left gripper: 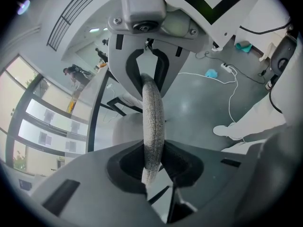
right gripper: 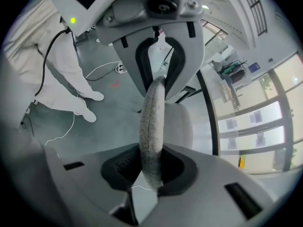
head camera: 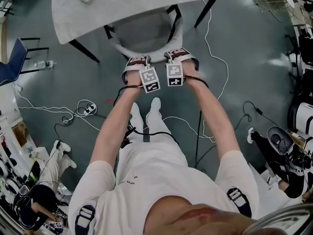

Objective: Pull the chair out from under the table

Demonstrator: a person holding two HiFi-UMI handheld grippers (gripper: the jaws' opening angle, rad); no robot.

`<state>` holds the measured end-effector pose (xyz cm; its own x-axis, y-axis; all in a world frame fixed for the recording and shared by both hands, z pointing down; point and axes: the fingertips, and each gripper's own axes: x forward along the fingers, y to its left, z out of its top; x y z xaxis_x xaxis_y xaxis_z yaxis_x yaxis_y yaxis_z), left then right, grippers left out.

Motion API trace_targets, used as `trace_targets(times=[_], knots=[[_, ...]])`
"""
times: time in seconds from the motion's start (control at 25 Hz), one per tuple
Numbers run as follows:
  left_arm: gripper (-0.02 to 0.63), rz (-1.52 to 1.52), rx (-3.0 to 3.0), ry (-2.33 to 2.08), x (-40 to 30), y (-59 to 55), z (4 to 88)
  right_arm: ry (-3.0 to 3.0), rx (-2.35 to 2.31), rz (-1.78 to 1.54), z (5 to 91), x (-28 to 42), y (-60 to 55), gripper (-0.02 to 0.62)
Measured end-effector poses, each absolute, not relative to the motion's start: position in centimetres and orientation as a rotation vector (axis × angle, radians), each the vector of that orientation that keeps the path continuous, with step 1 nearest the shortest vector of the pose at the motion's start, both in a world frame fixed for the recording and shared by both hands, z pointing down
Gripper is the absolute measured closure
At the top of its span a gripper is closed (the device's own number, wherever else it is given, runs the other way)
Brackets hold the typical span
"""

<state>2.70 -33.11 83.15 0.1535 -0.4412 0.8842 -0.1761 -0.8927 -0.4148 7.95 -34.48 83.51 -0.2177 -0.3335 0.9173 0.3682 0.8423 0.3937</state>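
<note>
Left gripper and right gripper each pinch the near back rim of the chair, seat half under the table. Risk: uneven pull swings it into a table leg (padded rim may also slip out).

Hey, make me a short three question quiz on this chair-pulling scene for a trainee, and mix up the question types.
1. True or false: only the left gripper is shut on the chair.
2. What do the jaws clamp? A a leg; B the padded backrest rim; C the seat.
3. Fill in: the chair's far end lies under the ____.
Key: 1 false, the right gripper clamps it too; 2 B; 3 table.
</note>
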Motion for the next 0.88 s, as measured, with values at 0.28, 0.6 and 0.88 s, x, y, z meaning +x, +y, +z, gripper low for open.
trace_targets(times=[0.28, 0.6, 0.88], knots=[[0.522, -1.814, -2.22, 0.588, 3.2, -29.4, 83.2, -1.673, -0.034, -0.629, 83.5, 8.4, -30.8, 0.511], [0.522, -1.813, -2.226, 0.594, 2.9, -25.7, 83.1, -1.668, -0.02, -0.602, 83.4, 8.2, -26.9, 0.511], [0.52, -1.821, -2.189, 0.562, 3.3, -22.1, 83.0, -1.684, -0.02, -0.582, 83.3, 8.7, -22.9, 0.512]])
